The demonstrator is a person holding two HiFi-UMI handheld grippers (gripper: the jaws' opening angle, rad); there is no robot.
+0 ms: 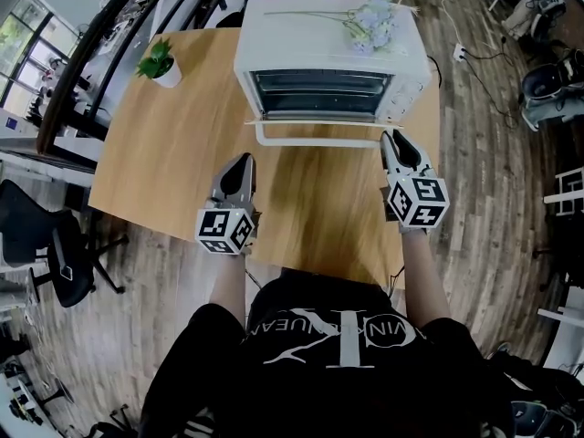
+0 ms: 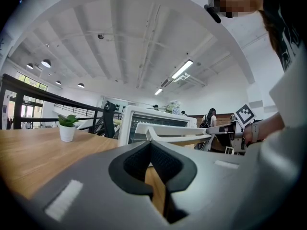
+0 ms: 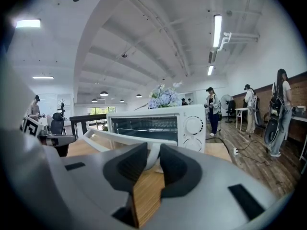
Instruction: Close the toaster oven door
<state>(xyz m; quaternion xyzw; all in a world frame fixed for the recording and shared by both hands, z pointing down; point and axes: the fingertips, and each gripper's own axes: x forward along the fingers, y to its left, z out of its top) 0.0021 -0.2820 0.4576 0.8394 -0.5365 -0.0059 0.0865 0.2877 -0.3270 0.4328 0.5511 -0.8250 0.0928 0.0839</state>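
A white toaster oven [image 1: 333, 57] stands at the far middle of the wooden table [image 1: 173, 144]. Its door [image 1: 319, 122] hangs open and lies flat, with the white handle [image 1: 319, 141] toward me. My right gripper [image 1: 390, 137] is at the handle's right end; in the right gripper view the handle's end [image 3: 152, 158] fills the narrow gap between its pads. My left gripper [image 1: 243, 164] rests lower left over bare table, well short of the oven, with its pads touching and nothing between them. From the left gripper view the open door [image 2: 175, 131] shows ahead, to the right.
A small potted plant [image 1: 161, 63] stands at the table's far left. Pale blue flowers [image 1: 372, 24] lie on top of the oven. Office chairs [image 1: 46, 245] and desks are on the floor to the left, cables and more chairs to the right.
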